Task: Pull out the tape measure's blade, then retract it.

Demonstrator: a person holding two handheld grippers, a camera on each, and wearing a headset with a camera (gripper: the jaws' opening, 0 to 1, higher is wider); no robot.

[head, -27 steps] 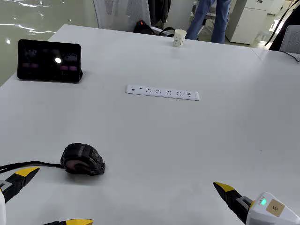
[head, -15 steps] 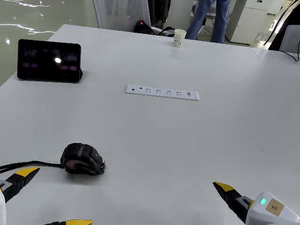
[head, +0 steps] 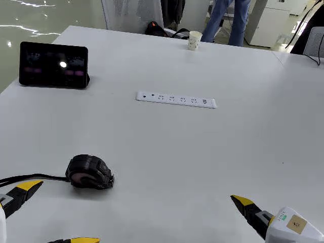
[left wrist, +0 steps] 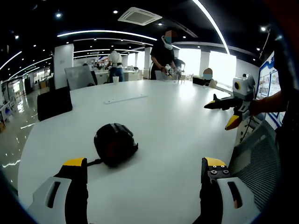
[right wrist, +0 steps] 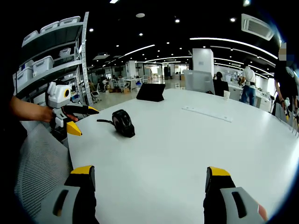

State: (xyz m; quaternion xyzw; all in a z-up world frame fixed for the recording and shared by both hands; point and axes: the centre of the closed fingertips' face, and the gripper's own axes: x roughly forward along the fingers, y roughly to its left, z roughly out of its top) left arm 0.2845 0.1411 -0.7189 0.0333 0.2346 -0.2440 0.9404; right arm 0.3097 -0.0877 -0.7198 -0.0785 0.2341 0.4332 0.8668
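A black tape measure point(head: 89, 172) lies on the white table point(head: 167, 147) at the near left, blade in, with a thin black strap point(head: 30, 177) trailing left. My left gripper point(head: 55, 213) stands open just in front of it, yellow fingertips point(head: 28, 186) wide apart and nothing between them. In the left gripper view the tape measure point(left wrist: 114, 143) sits a little beyond the open left gripper point(left wrist: 145, 163). My right gripper point(head: 253, 215) hovers at the near right, well away from the tape measure point(right wrist: 124, 122). In its own view the right gripper point(right wrist: 149, 171) is open and empty.
A dark tablet point(head: 53, 65) stands at the far left. A white power strip point(head: 175, 99) lies mid-table and a paper cup point(head: 194, 40) stands near the far edge, where a person point(head: 228, 20) stands. A mesh chair point(right wrist: 37, 158) is by the near edge.
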